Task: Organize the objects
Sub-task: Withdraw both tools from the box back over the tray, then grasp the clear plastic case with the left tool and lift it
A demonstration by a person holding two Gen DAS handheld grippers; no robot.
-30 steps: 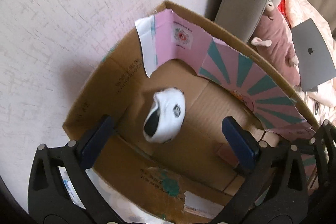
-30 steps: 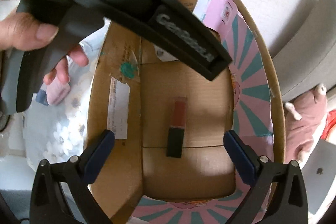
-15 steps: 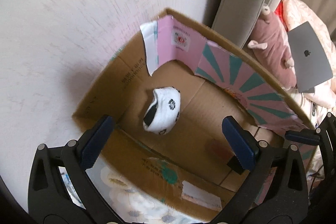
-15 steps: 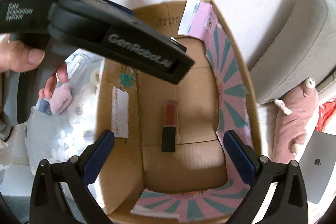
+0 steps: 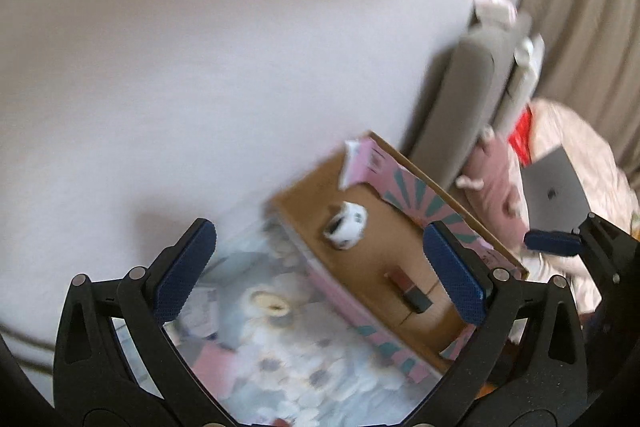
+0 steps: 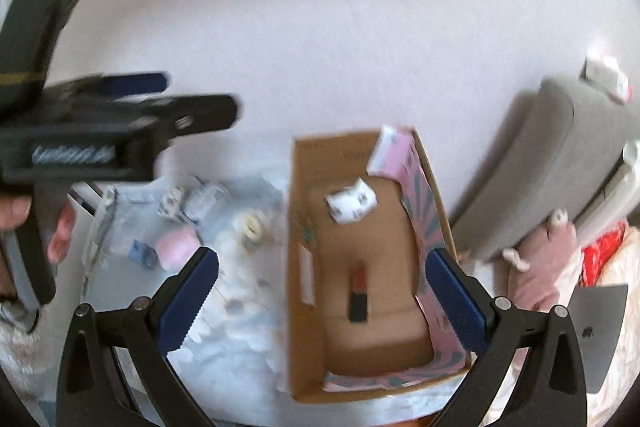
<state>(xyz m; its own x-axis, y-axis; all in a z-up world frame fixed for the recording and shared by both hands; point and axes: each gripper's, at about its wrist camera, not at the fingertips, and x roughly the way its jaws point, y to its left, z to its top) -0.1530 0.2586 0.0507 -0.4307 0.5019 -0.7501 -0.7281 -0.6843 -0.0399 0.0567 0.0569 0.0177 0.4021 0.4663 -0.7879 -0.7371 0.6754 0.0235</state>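
Observation:
An open cardboard box (image 6: 304, 307) with pink and teal flaps stands against the wall; it also shows in the left wrist view (image 5: 296, 203). Inside lie a white sock (image 6: 352, 205) (image 5: 346, 227) and a red and black lipstick (image 6: 358, 291) (image 5: 408, 289). My left gripper (image 5: 320, 271) is open and empty, high above the box's left side. My right gripper (image 6: 320, 295) is open and empty, high above the box. On the floral cloth (image 6: 224, 331) left of the box lie a tape roll (image 6: 252, 225) (image 5: 270, 305), a pink sock roll (image 6: 176, 249) and small packets (image 6: 192, 203).
A grey cushion (image 6: 552, 163) leans on the wall right of the box. A pink plush toy (image 6: 540, 267) and a grey laptop (image 5: 556, 193) lie beside it. The left gripper's body (image 6: 100, 143) and the hand that holds it fill the left of the right wrist view.
Both grippers have risen and pulled back from the box, so it looks smaller. The left one has swung left, and the cloth with its loose items has come into view. The sock and lipstick stay put.

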